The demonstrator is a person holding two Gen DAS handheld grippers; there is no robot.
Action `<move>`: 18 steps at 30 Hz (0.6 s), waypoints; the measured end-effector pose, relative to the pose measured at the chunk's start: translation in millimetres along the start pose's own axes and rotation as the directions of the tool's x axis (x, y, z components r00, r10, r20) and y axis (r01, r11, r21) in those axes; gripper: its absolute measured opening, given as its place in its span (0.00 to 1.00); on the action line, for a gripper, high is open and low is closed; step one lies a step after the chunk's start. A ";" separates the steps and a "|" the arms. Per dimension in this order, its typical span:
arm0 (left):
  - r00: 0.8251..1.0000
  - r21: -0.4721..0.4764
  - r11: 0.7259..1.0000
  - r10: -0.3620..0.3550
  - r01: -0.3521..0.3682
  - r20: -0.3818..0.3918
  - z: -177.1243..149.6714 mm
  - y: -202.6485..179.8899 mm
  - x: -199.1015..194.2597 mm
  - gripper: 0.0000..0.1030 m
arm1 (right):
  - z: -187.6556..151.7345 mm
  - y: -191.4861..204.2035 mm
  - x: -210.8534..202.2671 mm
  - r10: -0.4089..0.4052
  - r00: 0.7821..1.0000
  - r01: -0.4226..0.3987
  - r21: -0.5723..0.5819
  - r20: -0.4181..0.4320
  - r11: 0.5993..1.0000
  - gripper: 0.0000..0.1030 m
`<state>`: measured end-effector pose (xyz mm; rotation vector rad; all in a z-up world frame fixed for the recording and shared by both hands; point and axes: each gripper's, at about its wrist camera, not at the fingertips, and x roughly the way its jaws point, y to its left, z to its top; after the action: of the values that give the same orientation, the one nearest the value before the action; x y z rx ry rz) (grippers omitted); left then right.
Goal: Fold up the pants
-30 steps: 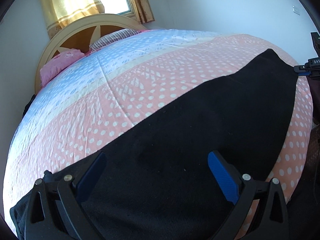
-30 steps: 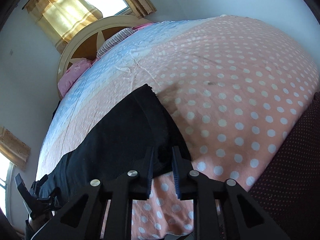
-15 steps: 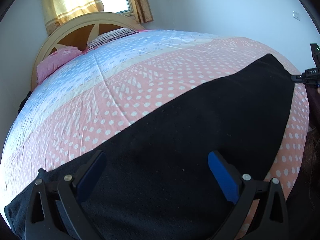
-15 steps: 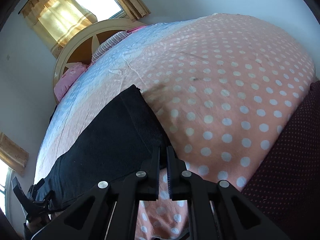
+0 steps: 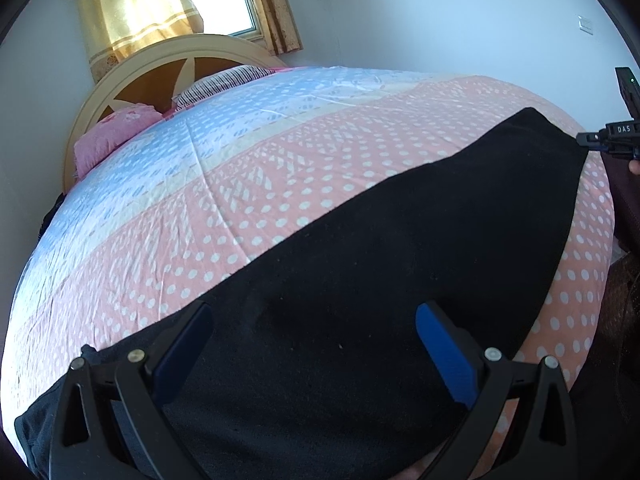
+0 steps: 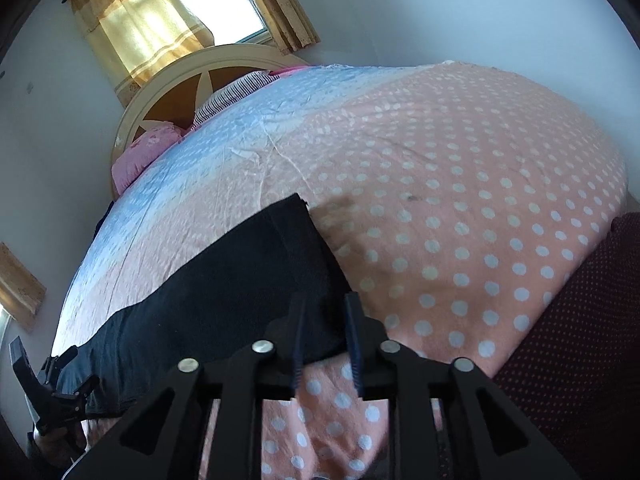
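Black pants [image 5: 360,280] lie flat along the near edge of the bed, one end under my left gripper and the other by my right. In the right wrist view the pants [image 6: 224,304] run from the fingers off to the lower left. My left gripper [image 5: 312,340] is open wide just above the near end of the pants. My right gripper [image 6: 326,332] is open by a narrow gap, its fingers either side of the hem corner. The right gripper also shows in the left wrist view [image 5: 600,142], and the left gripper in the right wrist view [image 6: 60,384].
The bed has a pink polka-dot and blue cover [image 5: 280,152]. A pink pillow [image 5: 116,136] and a striped pillow [image 5: 224,84] lie by the cream headboard [image 5: 160,60]. A window with yellow curtains [image 6: 160,20] is behind. A dark red dotted surface [image 6: 580,360] is at the right.
The right gripper was shut on the hem corner half a second ago and has now opened a little. The left gripper stays open and has shifted only slightly over the pants.
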<state>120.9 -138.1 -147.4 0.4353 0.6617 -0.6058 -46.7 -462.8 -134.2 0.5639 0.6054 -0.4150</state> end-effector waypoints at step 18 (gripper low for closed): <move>0.999 -0.037 0.999 0.003 -0.005 -0.035 0.3 -0.5 11.7 1.00 | -4.5 17.0 14.4 0.109 0.993 -0.109 -0.007 -0.049 0.994 0.41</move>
<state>128.1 -143.1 -155.2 0.4135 0.7046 -0.5822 -29.0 -449.8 -140.1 0.5967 0.6197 -0.2958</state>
